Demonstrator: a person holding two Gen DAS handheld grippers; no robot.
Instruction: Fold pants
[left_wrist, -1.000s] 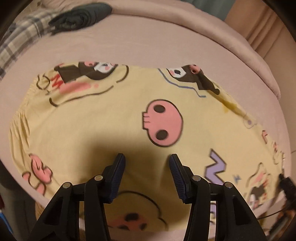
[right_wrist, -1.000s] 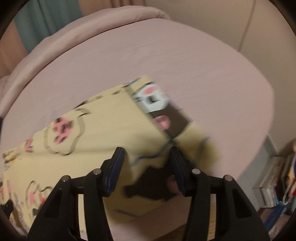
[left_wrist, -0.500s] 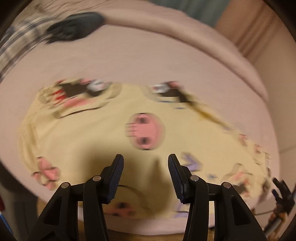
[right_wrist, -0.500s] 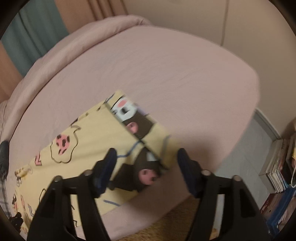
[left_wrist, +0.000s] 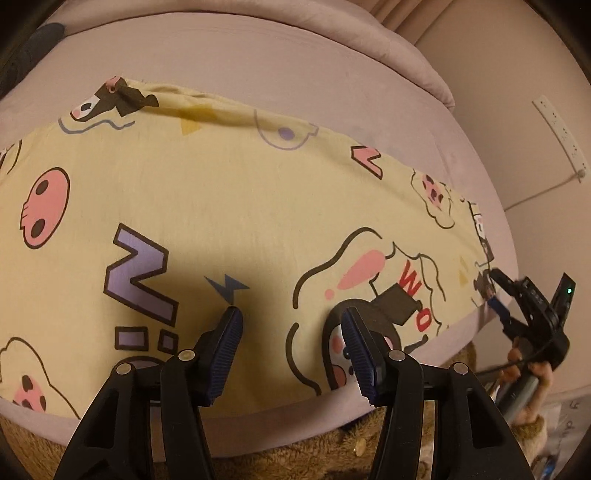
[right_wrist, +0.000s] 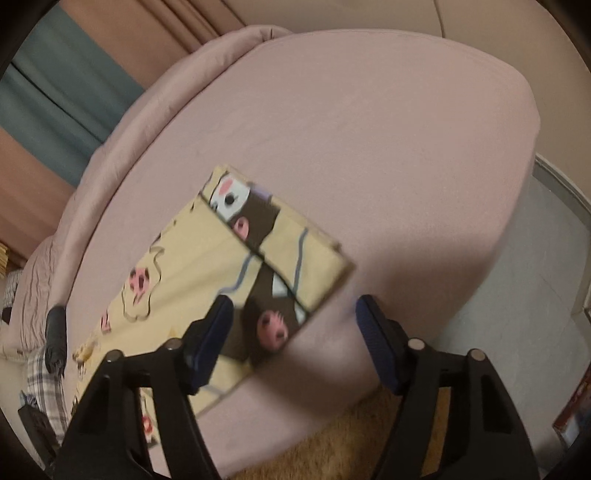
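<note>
Since the earlier frames, both grippers are being shifted toward the hem end. Yellow pants are lying flat on the bed. Left gripper and right gripper are being held wide apart, empty.

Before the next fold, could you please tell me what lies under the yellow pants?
The pants lie flat on the pink bed, which shows bare around them. Whatever is directly beneath the fabric is covered, though nothing bulges through.

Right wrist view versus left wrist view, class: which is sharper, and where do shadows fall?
Left wrist view: sharp; the left gripper shadows the pants. Right wrist view: motion-blurred, right gripper soft, a shadow across the bed.
</note>
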